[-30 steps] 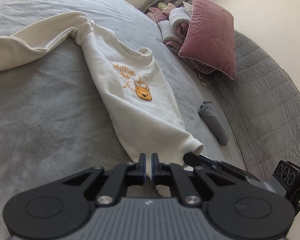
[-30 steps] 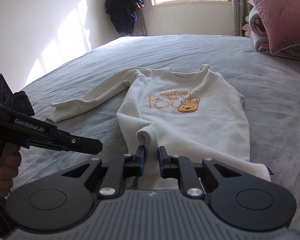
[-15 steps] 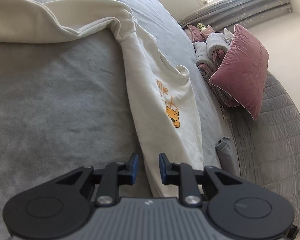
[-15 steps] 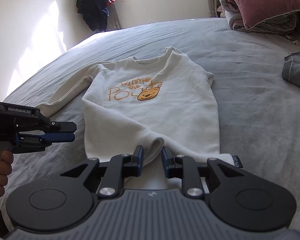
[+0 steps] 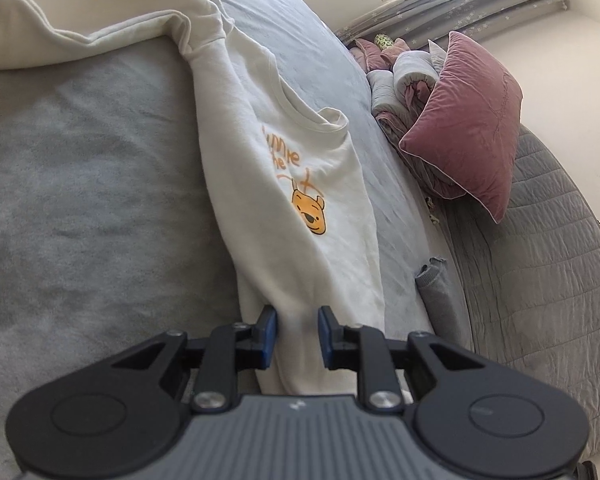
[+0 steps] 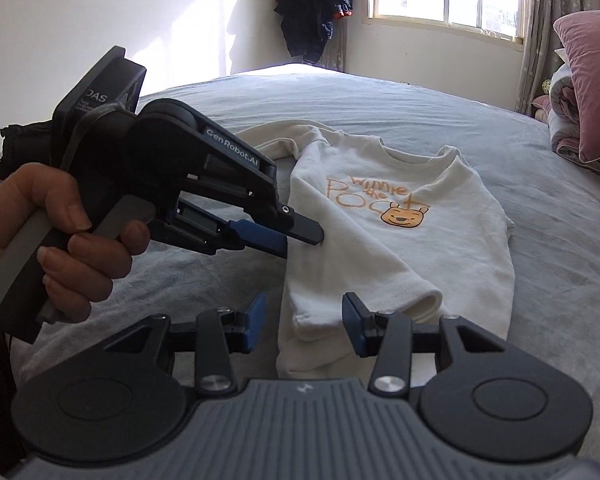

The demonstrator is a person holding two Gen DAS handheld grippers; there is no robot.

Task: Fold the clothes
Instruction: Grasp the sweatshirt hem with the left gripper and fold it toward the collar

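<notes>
Cream, soft and thick, the long-sleeved cotton sweatshirt with the orange bear print (image 5: 300,184) lies flat on the grey fuzzy bed cover (image 5: 80,208). It looks light and floppy, so it will bend and sag wherever it is lifted. I think the bottom edge and the cuffs are good spots to pinch, because the cloth is doubled there.

In the left wrist view, the left gripper (image 5: 296,336) sits at 6 o'clock with its blue jaws a little apart. The shirt's side fold lies between them, but the pads do not seem to press it. One long sleeve (image 5: 100,28) stretches away to 10 o'clock.

In the right wrist view, the right gripper (image 6: 303,326) has just been opening, and its jaws stand wider. The folded sleeve cuff (image 6: 424,304) lies loose between them, not held.

There is lots of bare bed at 9 o'clock for moving. At 2 o'clock the pink velvet pillow (image 5: 468,128) and a rolled grey cloth (image 5: 436,292) crowd that side.
</notes>
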